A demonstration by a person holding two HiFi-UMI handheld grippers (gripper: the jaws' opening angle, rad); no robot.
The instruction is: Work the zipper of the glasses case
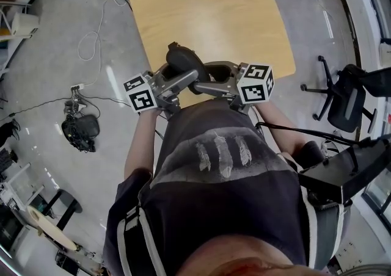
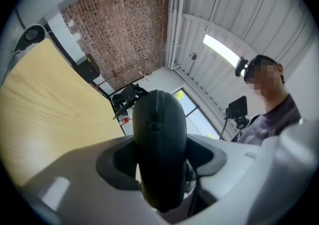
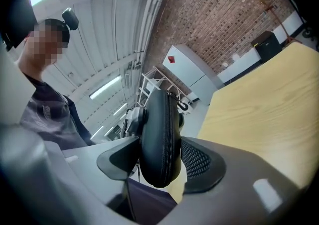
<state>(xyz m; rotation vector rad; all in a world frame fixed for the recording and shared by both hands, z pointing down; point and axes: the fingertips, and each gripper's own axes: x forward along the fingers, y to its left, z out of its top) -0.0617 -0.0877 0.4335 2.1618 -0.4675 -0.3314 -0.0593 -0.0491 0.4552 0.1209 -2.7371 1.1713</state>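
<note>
The glasses case (image 1: 183, 60) is off the surface (image 1: 214, 18), held in the air over its near edge, close in front of the person's dark shirt (image 1: 226, 207). Both tools clamp it at once, 1 from each side. In the left gripper view the left tool (image 2: 159, 167) has the black oval case (image 2: 158, 144) standing on end between its 2 jaws, with the dark pads against both flanks. The zipper (image 2: 152, 114) runs up the middle of the face turned to the camera. In the right gripper view the right tool (image 3: 159, 164) grips the same case (image 3: 158, 139) edge-on. Its pads press on the 2 broad sides, and the zipper teeth (image 3: 172, 134) run down the narrow rim. A small hook-shaped piece (image 3: 185, 105) shows at the case's top end. From the head view the left tool (image 1: 186, 78) and the right tool (image 1: 211, 87) meet under the case, their marker cubes pointing outward. The pale wooden surface (image 2: 40, 119) carries nothing, and a brick wall (image 2: 124, 30) rises behind it. An office chair (image 1: 348, 101) stands on the floor well to the right.
</note>
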